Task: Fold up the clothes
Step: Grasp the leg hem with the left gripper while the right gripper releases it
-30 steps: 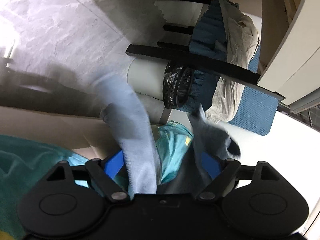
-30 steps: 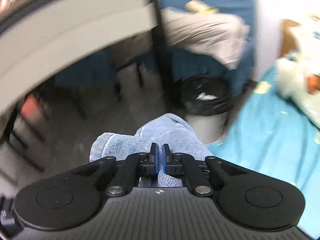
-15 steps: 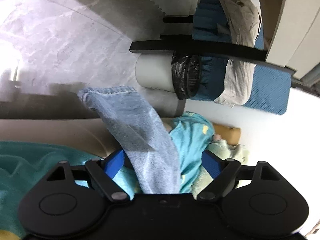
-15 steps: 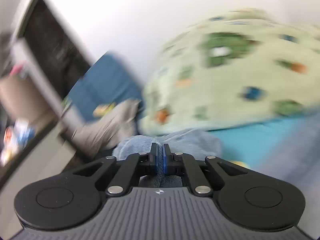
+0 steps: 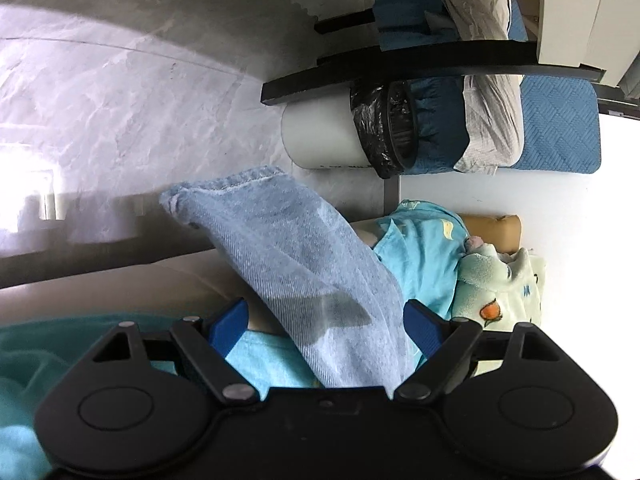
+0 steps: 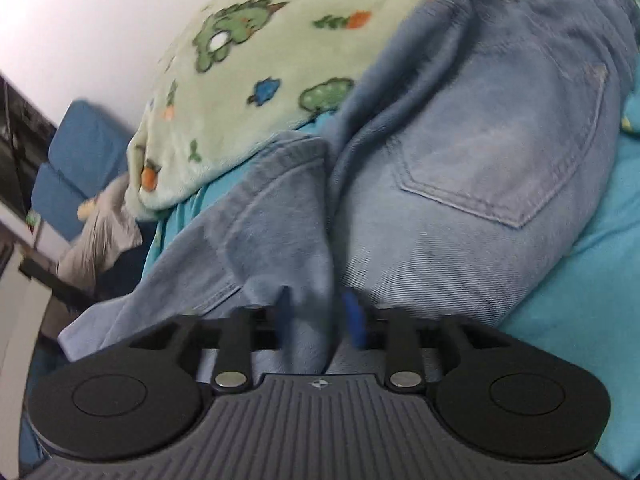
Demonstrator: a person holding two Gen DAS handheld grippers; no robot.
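The left gripper (image 5: 326, 326) stands wide open, a jeans leg (image 5: 296, 264) draped between its fingers. The right gripper (image 6: 320, 314), jaws apart, straddles the jeans (image 6: 480, 160) lying on the teal bedsheet (image 6: 592, 280) beside a dinosaur-print blanket (image 6: 256, 64).

Black left claw (image 5: 327, 326), blue pads, silver screws, ribbed grey right claw (image 6: 320, 316)

Light blue jeans (image 6: 472, 152), back pocket up, crumpled on teal bedding, one leg (image 5: 296, 264) hanging out
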